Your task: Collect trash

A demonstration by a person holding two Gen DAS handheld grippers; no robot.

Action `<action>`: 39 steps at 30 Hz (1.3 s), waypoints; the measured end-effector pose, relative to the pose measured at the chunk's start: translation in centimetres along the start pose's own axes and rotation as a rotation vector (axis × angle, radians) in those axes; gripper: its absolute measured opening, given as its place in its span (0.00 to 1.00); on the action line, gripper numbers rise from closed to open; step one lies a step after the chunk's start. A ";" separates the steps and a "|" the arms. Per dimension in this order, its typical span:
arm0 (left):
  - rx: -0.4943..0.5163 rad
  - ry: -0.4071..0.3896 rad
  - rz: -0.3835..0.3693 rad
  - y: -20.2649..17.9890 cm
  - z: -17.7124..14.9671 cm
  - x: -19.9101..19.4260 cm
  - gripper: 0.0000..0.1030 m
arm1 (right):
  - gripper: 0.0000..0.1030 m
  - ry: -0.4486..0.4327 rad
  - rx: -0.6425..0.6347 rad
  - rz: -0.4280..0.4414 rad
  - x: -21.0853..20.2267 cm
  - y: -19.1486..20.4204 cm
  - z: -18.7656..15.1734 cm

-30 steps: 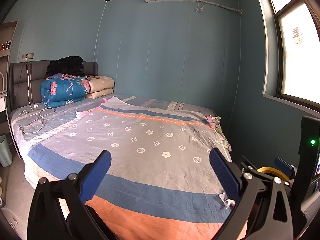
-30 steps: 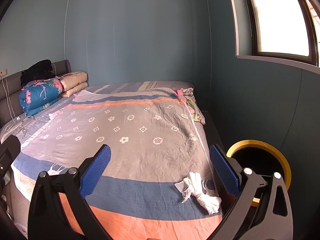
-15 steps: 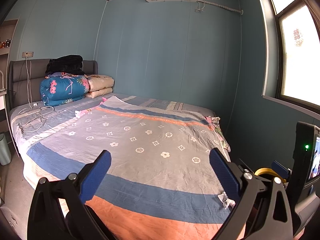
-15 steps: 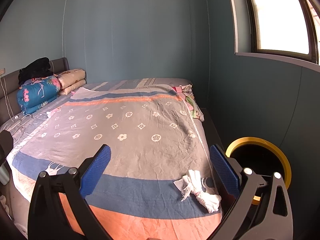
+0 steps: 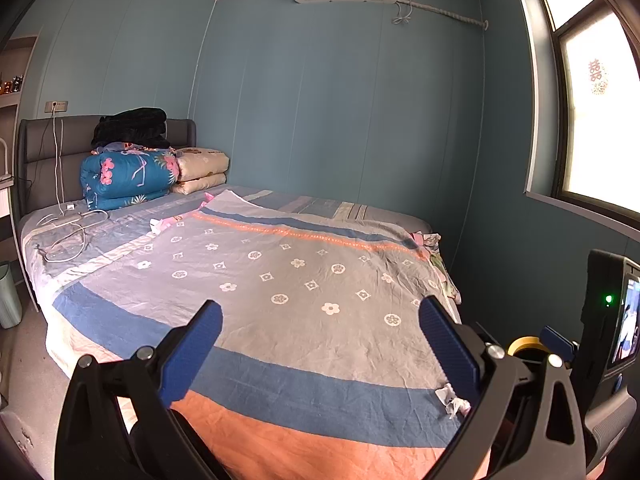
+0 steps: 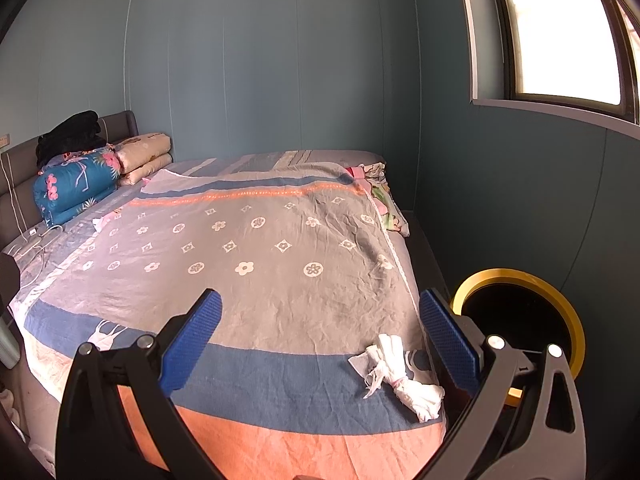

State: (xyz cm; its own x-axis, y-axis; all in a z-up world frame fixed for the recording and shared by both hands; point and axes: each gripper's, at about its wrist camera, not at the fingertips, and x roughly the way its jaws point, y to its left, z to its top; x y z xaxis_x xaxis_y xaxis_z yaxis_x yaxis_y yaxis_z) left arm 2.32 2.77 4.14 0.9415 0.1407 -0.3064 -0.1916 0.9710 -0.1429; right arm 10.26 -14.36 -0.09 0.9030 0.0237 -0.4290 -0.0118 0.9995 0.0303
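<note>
I had both tongs hanging over the foot of the bed (image 6: 280,280), each spread wide and holding nothing, because no grab had begun. The right tongs (image 6: 320,340) faced the crumpled white tissue (image 6: 396,376), which lay on the blue band of the bedspread near the bed's right foot corner, just inside the right blue finger and not touching it. I judged that wide spread suited to straddling such a loose wad. Past that corner, on the floor, stood the yellow-rimmed bin (image 6: 560,304), close enough for a short carry. The left tongs (image 5: 320,344) sat idle further left, where only a scrap of the tissue showed by the right finger.
</note>
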 end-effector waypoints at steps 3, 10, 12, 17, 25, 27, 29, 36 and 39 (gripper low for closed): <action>0.000 -0.001 0.001 -0.1 0.0 0.0 0.92 | 0.92 0.002 -0.001 0.001 0.1 0.0 0.0; -0.002 0.000 -0.001 -0.1 0.0 0.0 0.92 | 0.92 0.004 -0.001 0.002 0.1 0.1 -0.1; -0.001 0.000 0.000 -0.2 0.0 0.0 0.92 | 0.92 0.005 -0.001 0.002 0.1 0.1 -0.1; -0.003 0.000 0.000 -0.2 0.0 0.1 0.92 | 0.92 0.007 0.001 0.003 0.2 0.0 -0.2; -0.004 0.002 -0.004 -0.3 0.0 0.2 0.92 | 0.92 0.012 0.002 0.003 0.3 -0.3 -0.5; -0.004 0.002 -0.004 -0.3 0.0 0.2 0.92 | 0.92 0.013 0.002 0.003 0.3 -0.3 -0.5; -0.005 0.003 -0.003 -0.3 0.0 0.3 0.92 | 0.92 0.014 0.002 0.002 0.3 -0.3 -0.6; -0.006 -0.001 -0.001 -0.4 -0.2 0.3 0.92 | 0.92 0.023 0.004 0.001 0.6 -0.5 -0.7; -0.015 0.006 -0.009 -0.4 -0.4 0.5 0.92 | 0.92 0.027 0.005 0.002 0.6 -0.5 -0.7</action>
State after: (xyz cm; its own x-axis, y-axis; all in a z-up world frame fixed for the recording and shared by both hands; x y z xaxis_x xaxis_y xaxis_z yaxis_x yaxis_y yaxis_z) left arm 2.71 2.40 3.69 0.9415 0.1304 -0.3107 -0.1870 0.9692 -0.1601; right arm 10.53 -14.85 -1.02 0.8913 0.0265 -0.4527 -0.0115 0.9993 0.0358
